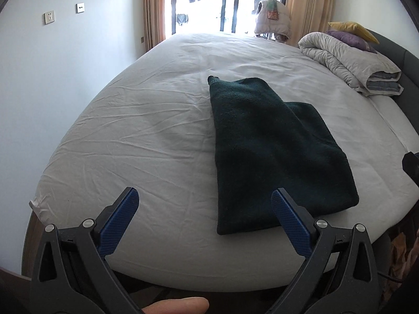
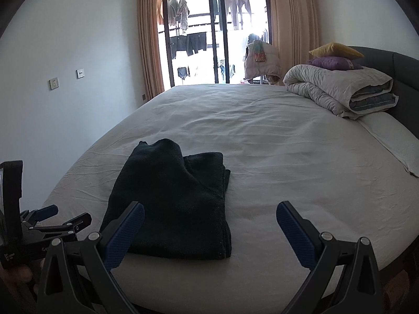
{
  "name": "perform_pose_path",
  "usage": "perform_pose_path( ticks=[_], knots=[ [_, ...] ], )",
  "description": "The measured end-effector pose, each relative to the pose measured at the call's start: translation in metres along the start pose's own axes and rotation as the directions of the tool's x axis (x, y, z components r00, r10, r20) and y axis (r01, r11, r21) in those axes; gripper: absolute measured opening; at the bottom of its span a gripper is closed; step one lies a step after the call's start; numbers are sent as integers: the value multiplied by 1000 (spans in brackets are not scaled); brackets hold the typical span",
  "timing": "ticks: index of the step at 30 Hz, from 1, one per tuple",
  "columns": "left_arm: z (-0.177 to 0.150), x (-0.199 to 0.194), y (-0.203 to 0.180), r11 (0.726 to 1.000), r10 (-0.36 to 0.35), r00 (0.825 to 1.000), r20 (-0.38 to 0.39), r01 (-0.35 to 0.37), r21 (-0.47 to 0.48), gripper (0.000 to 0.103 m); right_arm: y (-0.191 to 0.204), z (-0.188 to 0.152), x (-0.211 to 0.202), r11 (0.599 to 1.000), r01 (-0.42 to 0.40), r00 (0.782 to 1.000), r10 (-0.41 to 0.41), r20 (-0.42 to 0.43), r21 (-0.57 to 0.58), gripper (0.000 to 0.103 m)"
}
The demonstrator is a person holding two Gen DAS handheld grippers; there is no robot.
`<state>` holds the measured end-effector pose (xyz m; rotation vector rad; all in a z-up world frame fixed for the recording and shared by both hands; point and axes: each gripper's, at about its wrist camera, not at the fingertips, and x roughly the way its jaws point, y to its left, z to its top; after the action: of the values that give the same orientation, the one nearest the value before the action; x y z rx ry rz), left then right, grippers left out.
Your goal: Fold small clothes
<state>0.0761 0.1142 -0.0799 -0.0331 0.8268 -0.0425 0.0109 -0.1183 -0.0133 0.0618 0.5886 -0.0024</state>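
Observation:
A dark green fleece garment [image 1: 272, 151] lies folded on the white bed sheet [image 1: 146, 141], a narrow cuff end pointing toward the window. In the right wrist view the garment [image 2: 172, 204] sits near the bed's front edge. My left gripper [image 1: 205, 198] is open and empty, hovering above the bed's near edge just left of the garment. My right gripper [image 2: 210, 213] is open and empty, above the garment's near right corner. The left gripper also shows at the left edge of the right wrist view [image 2: 52, 219].
A rolled grey duvet [image 2: 340, 89] with a purple pillow [image 2: 332, 62] and a yellow pillow [image 2: 335, 49] lies at the far right by the dark headboard [image 2: 403, 78]. A wall [image 2: 65, 78] runs along the left. A glass door [image 2: 214, 34] with curtains stands behind.

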Motion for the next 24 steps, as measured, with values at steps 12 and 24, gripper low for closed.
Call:
perform_pose_path(
  ticks=[12,24],
  knots=[
    [-3,4,3,1000,8,1000,-19,-9,-12,103,3,-8,13,1000,-20,998,21,-52,8,103],
    [-5,5,0,1000,9,1000,-21,-9,-7,103,3,-12,17,1000,-27,997,28,-70,14,103]
  ],
)
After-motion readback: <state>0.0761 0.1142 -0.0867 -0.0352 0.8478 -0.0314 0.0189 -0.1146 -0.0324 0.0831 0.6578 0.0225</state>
